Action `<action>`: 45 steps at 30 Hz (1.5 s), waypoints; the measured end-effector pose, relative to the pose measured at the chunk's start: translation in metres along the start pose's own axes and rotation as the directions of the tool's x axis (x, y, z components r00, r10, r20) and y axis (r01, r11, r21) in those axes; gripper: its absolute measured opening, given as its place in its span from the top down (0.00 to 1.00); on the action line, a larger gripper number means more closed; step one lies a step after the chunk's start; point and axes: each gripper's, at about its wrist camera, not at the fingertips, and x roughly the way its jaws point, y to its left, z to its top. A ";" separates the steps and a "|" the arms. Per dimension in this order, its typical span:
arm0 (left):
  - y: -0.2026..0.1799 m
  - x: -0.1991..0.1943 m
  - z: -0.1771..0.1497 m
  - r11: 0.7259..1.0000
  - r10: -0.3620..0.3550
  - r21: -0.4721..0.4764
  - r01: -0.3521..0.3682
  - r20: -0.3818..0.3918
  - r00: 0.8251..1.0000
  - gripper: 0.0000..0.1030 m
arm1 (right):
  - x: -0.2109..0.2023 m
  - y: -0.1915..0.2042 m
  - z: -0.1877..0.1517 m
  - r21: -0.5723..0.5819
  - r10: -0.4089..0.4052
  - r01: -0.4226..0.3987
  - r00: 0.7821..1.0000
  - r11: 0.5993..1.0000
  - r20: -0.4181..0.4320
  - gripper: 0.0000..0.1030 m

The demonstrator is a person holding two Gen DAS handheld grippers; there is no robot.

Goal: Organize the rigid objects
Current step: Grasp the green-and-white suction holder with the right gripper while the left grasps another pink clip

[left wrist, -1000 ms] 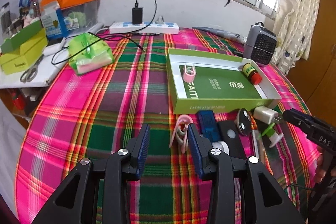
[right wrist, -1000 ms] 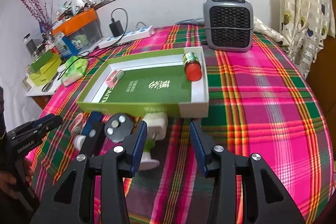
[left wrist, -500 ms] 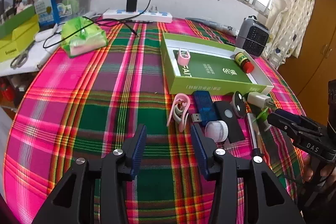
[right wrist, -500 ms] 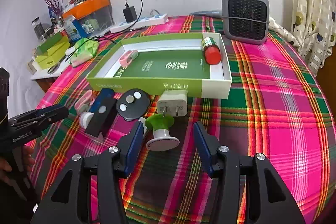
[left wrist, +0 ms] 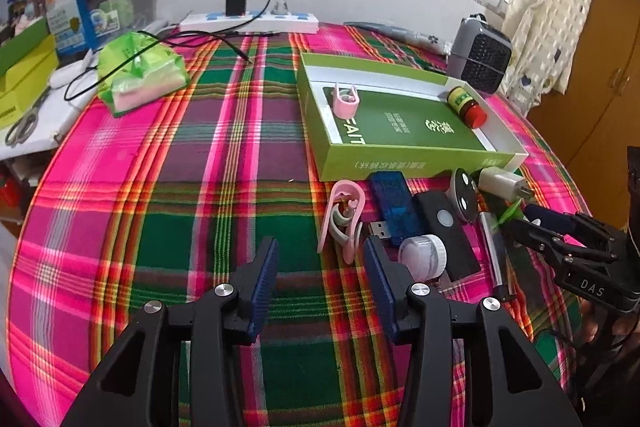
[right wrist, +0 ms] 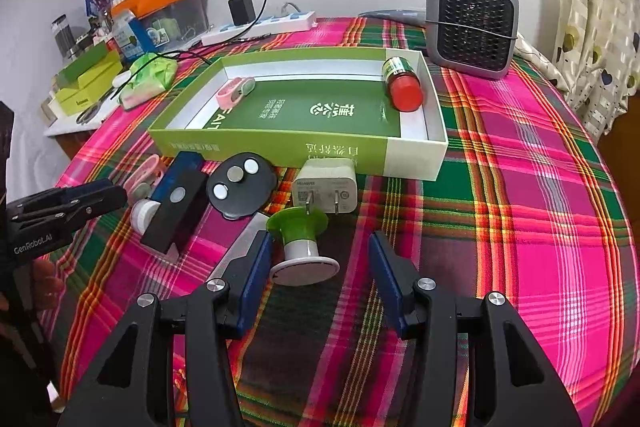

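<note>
Right wrist view: the green-and-white spool (right wrist: 301,250) is lying on the plaid worktop (right wrist: 520,187), between the spread right tongs (right wrist: 320,267), untouched. Left tongs (left wrist: 320,273) have just been opening, gaping empty by the pink clip (left wrist: 344,217).

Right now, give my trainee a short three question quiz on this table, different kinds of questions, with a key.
1. True or false: the red-capped bottle lies inside the green box.
2. Which item sits between the open right gripper fingers? A) white charger B) green and white spool C) blue USB stick
3. Fill in: the pink clip just ahead of the open left gripper lies on the ____, outside the box.

Key: 1 true. 2 B, the spool. 3 tablecloth.
</note>
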 end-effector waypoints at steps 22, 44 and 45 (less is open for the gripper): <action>-0.008 0.024 0.017 0.999 0.040 0.037 -0.039 -0.035 0.999 0.58 | 0.007 0.000 0.000 -0.039 -0.097 0.096 0.995 0.995 -0.035 0.51; -0.009 0.028 0.021 0.997 0.073 0.001 -0.073 -0.030 0.997 0.58 | 0.006 -0.006 0.000 -0.025 -0.095 0.094 0.995 0.995 -0.035 0.53; -0.009 0.028 0.021 0.997 0.075 0.002 -0.075 -0.030 0.997 0.58 | 0.005 -0.007 0.000 -0.024 -0.095 0.094 0.995 0.995 -0.035 0.55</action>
